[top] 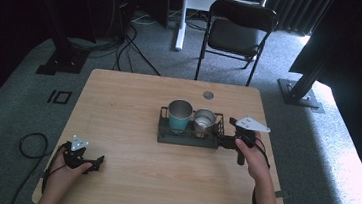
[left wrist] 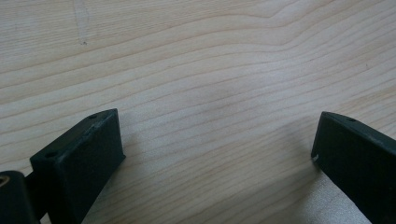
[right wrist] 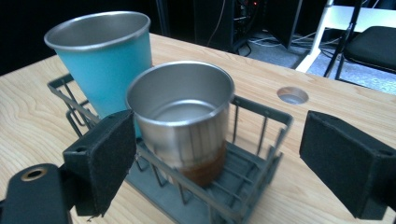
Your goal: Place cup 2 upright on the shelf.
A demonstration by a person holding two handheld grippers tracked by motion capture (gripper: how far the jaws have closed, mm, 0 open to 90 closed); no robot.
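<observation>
Tongs (right wrist: 219, 158) in your right hand are gaping wide, empty, lining up on the steel cup (right wrist: 184, 119) in the rack (right wrist: 261, 140). Your left tongs (left wrist: 215, 158) are idling wide and empty on the desk (left wrist: 196, 56).

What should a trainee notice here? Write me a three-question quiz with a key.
1. True or false: the right gripper has its jaws shut on the steel cup.
2. Which cup stands taller in the wire rack: A) the teal cup, B) the steel cup?
3. Fill in: the left gripper rests with jaws open over bare ____.

Key: 1. False, the jaws stand open beside the rack. 2. A. 3. table.
</observation>
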